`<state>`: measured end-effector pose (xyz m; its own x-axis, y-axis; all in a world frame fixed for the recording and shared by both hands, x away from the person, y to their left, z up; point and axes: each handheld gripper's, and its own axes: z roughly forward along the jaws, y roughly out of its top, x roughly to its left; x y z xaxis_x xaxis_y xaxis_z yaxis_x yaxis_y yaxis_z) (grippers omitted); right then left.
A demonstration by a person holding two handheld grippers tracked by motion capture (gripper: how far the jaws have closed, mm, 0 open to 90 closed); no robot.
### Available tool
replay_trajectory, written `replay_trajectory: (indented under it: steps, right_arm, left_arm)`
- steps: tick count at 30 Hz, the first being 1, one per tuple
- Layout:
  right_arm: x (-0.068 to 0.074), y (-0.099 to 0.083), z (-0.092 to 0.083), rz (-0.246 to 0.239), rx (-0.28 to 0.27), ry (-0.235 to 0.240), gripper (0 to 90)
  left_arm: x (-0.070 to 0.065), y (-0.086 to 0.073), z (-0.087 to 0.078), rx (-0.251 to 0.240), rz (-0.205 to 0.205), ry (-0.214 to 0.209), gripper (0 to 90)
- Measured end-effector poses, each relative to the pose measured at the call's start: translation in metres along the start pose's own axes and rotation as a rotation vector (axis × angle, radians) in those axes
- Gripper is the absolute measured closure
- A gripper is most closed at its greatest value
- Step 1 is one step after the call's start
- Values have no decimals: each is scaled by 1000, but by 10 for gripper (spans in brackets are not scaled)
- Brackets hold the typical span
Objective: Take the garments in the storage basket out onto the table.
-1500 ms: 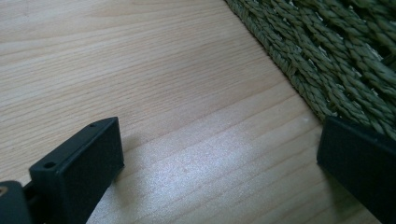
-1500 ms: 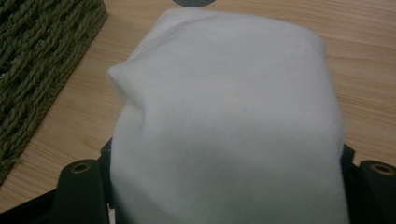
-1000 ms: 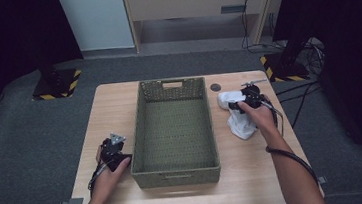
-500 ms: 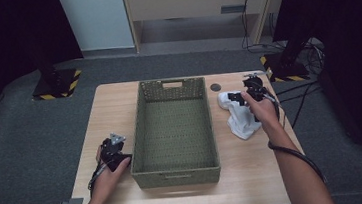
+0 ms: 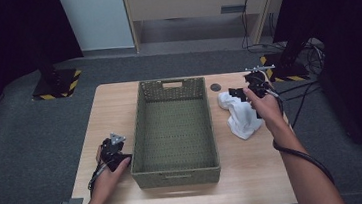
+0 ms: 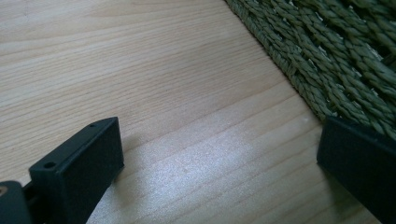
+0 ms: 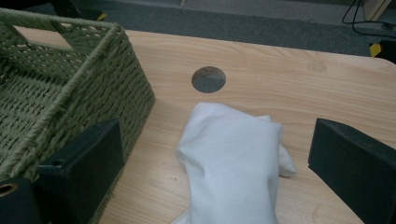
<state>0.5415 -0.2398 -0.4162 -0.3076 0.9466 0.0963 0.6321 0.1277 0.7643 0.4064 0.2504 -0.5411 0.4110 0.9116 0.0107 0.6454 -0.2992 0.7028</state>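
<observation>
High view: you are holding your right gripper (image 5: 241, 95) above the white cloth (image 5: 240, 116), which is lying on the table (image 5: 256, 175) just right of the green woven basket (image 5: 176, 127); your left gripper (image 5: 113, 151) is resting by the basket's left wall. Left gripper view: your jaws are standing wide apart over bare wood, the basket (image 6: 327, 51) just beside one of them. Right gripper view: your jaws are spread wide, gripping nothing, with the cloth (image 7: 231, 163) lying between them, near a round hole (image 7: 208, 79).

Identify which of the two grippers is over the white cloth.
The right gripper, open above the white cloth beside the basket; the left gripper rests low on bare table.
</observation>
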Motion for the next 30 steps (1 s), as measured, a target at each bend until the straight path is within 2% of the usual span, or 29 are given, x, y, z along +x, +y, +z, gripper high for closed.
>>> replay_trajectory:
  steps: [14,20,22,30]
  right_arm:
    - [21,-3,-36,-59,-51,64,32]
    - [28,-10,-46,-81,-70,92,25]
    - [31,-13,-49,-99,-75,89,27]
    - [38,-23,-60,-124,-98,99,23]
  left_arm:
    - [0,0,0,0,0,0,0]
    - [0,0,0,0,0,0,0]
    - [0,0,0,0,0,0,0]
    - [0,0,0,0,0,0,0]
